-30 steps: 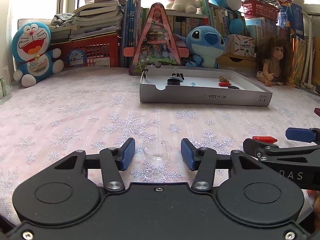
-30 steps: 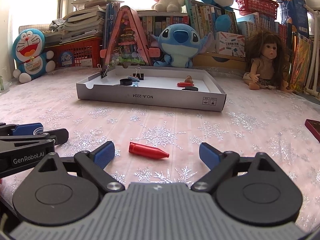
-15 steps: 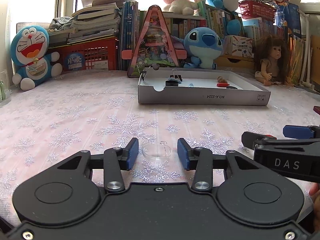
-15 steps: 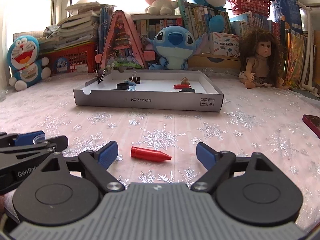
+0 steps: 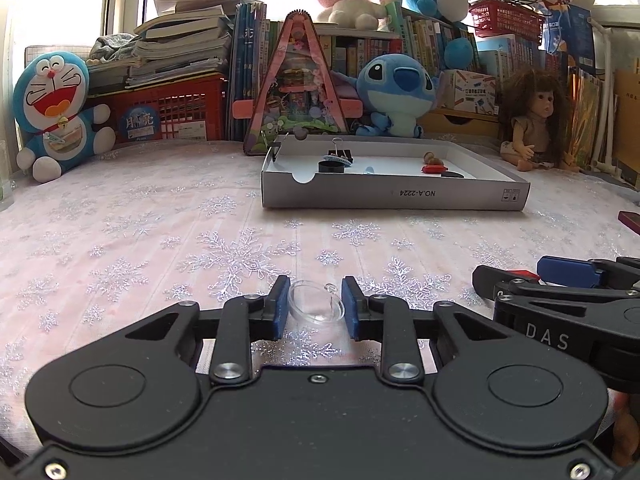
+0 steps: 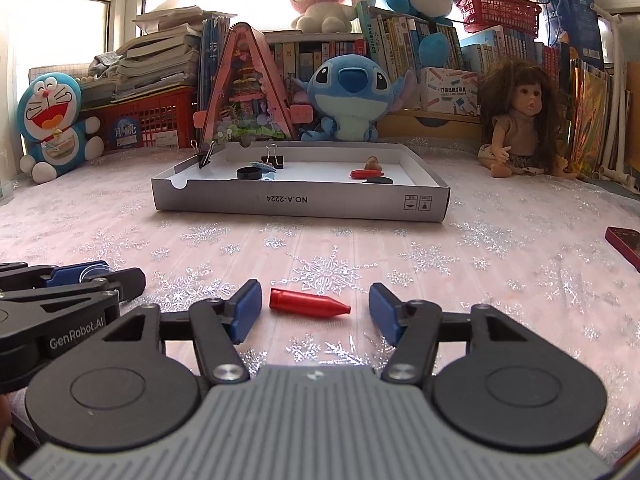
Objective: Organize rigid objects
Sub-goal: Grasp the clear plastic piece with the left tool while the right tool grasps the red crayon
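Note:
My left gripper [image 5: 314,306] has its blue pads touching both sides of a clear plastic half-shell with a small loop [image 5: 316,307] on the snowflake cloth. My right gripper [image 6: 314,310] is open around a red bullet-shaped piece [image 6: 308,305] that lies crosswise between its pads, touching neither. A shallow white cardboard tray [image 5: 394,196] stands beyond, also in the right wrist view [image 6: 300,202], holding binder clips, a black ring, a red piece and other small items. The right gripper shows at the left view's right edge [image 5: 560,276].
Plush toys, a doll [image 6: 520,120], a pink triangular toy house [image 5: 296,92], books and a red crate [image 5: 168,112] line the back edge. A dark red flat object [image 6: 624,242] lies at the far right on the cloth.
My left gripper's pads have closed in from wide apart to touch the clear shell. My right gripper's pads have narrowed around the red piece and moved closer to it.

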Demonstrator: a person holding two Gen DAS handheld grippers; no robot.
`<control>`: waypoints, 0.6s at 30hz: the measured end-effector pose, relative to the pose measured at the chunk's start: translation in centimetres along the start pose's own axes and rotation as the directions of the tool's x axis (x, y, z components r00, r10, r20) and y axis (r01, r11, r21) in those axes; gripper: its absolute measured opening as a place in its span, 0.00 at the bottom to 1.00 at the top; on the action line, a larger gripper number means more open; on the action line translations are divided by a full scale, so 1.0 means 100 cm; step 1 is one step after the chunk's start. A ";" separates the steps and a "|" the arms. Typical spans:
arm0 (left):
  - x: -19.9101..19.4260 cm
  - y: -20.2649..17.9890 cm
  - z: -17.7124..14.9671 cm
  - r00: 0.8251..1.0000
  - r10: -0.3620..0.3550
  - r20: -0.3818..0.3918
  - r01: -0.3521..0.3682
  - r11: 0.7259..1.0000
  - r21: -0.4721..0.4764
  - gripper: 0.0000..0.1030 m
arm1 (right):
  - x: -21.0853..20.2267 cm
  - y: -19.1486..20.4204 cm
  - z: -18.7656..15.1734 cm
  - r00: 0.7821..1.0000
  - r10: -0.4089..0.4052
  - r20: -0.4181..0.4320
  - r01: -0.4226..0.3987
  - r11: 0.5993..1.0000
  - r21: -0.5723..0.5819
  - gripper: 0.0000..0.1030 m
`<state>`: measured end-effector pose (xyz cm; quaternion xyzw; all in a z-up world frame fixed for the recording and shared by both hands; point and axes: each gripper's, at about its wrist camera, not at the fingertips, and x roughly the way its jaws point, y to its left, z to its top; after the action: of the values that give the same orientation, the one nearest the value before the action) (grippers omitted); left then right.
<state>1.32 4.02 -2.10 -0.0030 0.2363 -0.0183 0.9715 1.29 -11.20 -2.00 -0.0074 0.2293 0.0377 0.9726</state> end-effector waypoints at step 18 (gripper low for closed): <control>0.009 -0.017 0.010 0.998 -0.066 -0.021 0.066 0.998 0.016 0.25 | -0.007 -0.009 0.000 0.999 0.049 0.024 -0.048 0.998 -0.036 0.46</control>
<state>2.50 2.26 -1.64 -0.0023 0.2460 -0.0525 0.9678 0.74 -12.12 -1.70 -0.0188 0.2168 0.0652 0.9739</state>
